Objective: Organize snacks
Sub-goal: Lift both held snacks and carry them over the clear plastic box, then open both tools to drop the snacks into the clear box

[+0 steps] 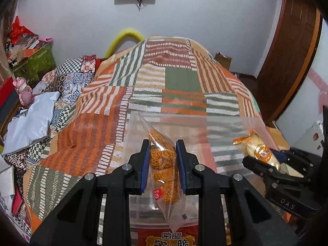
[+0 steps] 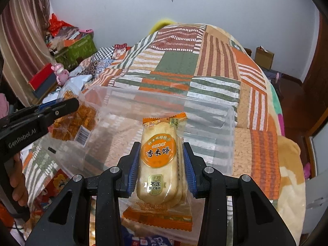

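Observation:
My left gripper [image 1: 163, 157] is shut on a clear bag of orange fried noodle snack [image 1: 163, 164], held above a clear plastic bin [image 1: 205, 121] on the patchwork bedspread. My right gripper [image 2: 160, 160] is shut on a rice cracker pack [image 2: 158, 157] with an orange label, also held over the bin [image 2: 209, 104]. The right gripper with its pack [image 1: 258, 151] shows at the right of the left wrist view. The left gripper with the noodle bag [image 2: 71, 121] shows at the left of the right wrist view.
A red snack package [image 1: 170, 237] lies below the left gripper. More packets [image 2: 59, 182] lie beside the bin. Folded clothes, a pink toy [image 1: 24, 92] and boxes crowd the bed's left side. A wooden door [image 1: 287, 61] stands at right.

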Available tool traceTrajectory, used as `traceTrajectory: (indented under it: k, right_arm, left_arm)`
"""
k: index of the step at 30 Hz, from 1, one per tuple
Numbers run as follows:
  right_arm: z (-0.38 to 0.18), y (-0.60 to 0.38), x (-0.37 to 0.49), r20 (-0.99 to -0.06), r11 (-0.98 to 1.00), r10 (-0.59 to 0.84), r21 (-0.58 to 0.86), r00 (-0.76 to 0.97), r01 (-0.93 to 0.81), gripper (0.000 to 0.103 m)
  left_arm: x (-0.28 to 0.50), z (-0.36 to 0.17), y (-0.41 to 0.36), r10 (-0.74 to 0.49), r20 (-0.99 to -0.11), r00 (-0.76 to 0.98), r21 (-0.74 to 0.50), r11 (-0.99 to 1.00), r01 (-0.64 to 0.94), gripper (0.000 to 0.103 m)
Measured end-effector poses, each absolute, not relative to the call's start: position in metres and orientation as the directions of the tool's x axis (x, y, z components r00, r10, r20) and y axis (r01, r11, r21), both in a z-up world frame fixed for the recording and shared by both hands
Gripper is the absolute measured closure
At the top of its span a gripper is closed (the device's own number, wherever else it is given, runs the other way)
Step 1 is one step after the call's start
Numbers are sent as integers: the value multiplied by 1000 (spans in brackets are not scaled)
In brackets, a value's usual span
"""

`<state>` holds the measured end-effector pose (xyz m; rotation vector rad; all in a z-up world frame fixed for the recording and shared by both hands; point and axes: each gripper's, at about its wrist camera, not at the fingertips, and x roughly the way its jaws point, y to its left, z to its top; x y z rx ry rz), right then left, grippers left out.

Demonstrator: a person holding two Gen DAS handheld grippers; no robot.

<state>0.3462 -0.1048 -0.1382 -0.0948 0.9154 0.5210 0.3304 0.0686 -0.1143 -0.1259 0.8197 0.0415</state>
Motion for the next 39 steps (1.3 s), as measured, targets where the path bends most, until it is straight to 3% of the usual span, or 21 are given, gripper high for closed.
traceTrajectory:
  k: [14,17,24,39]
  right_arm:
    - [-144,-103,346,-804,874,360,112,474,-473,66]
    - [-139,-108,342,-798,874,373,132,473,-467,65]
    - [-110,-120,317,-757,876,385,119,528,-467,55]
    - [-59,-141,219,-639,862,446,118,626,-494,38]
  left_arm:
    - [331,-133,65,0,-776,631,-64,995,-78,78]
    - [324,-128,64,0,-770,638,-60,996,-72,65]
    - [299,-106,63,-1,-744,668,-58,996,-63,59]
    - [190,-53,64,8,-672,741,-51,997,-57,26]
